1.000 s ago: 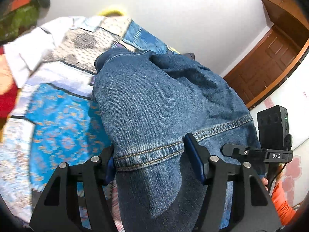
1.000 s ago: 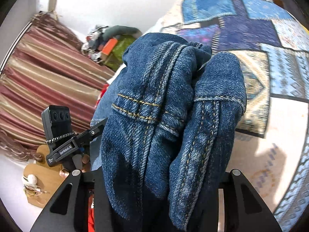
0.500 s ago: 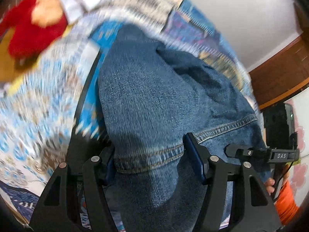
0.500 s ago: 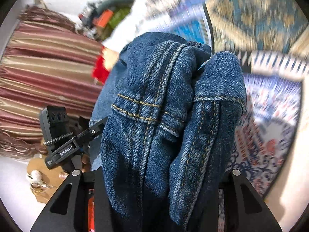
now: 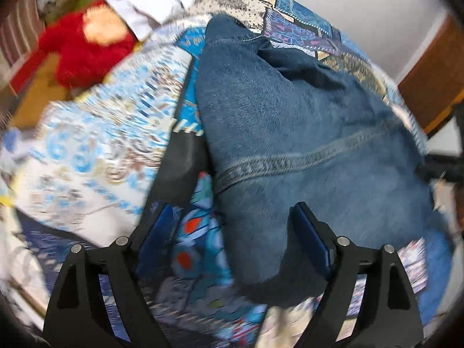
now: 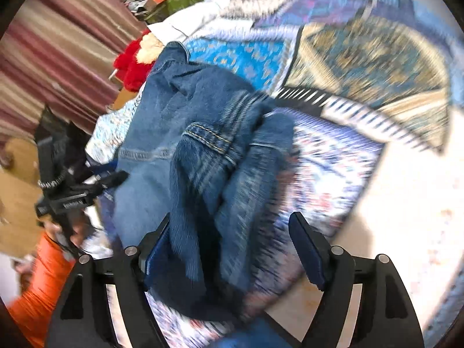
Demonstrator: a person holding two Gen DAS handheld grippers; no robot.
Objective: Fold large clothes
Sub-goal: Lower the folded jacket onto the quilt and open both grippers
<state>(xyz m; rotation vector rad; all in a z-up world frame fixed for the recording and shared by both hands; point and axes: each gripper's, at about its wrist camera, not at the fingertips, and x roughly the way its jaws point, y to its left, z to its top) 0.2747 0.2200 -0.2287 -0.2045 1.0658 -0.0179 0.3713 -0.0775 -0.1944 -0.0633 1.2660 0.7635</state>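
Note:
A pair of blue denim jeans [image 5: 304, 121] lies bunched on the patterned bedspread [image 5: 95, 150]. My left gripper [image 5: 232, 226] is open, its right finger against the denim's near edge and the left finger over the bedspread. In the right wrist view the jeans [image 6: 208, 159] lie in a folded heap, waistband seam on top. My right gripper [image 6: 229, 237] is open with the denim's near end lying between the fingers, not clamped. The left gripper [image 6: 72, 194] shows at the left of that view.
A red plush toy [image 5: 84, 46] lies at the bed's far left, with white cloth [image 5: 153, 11] behind it. Striped curtains [image 6: 58, 37] hang at the left. A wooden door [image 5: 429, 81] stands at the right. An orange sleeve [image 6: 37, 275] is at lower left.
Both grippers have opened and let go of the jeans, which have dropped onto the bedspread. Both cameras swung downward over the bed and pulled back a little.

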